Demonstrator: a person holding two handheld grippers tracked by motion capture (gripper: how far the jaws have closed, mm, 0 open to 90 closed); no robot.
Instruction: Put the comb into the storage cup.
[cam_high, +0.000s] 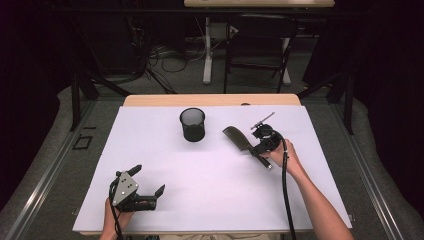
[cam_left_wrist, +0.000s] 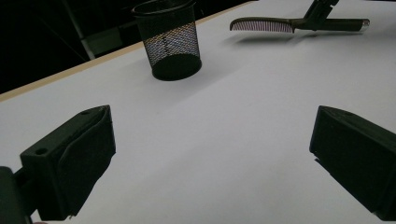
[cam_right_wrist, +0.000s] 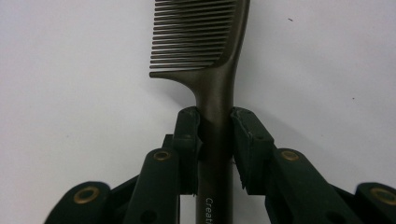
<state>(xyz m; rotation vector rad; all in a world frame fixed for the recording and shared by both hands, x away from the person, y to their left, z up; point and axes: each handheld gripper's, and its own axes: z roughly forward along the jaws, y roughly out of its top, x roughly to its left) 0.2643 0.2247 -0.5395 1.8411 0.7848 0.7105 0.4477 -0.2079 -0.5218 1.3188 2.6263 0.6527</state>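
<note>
My right gripper (cam_right_wrist: 215, 140) holds the comb (cam_high: 240, 139) by its handle, teeth end pointing toward the cup (cam_high: 192, 124) just left of it, while my left gripper (cam_high: 145, 186) waits open, far back.

the white table sheet (cam_high: 210, 190) lies open and bare between both hands. a black wire-mesh cup (cam_high: 192, 124) stands upright toward the far edge, with a clear gap between it and the dark brown plastic comb (cam_high: 238, 138) to its right.
</note>
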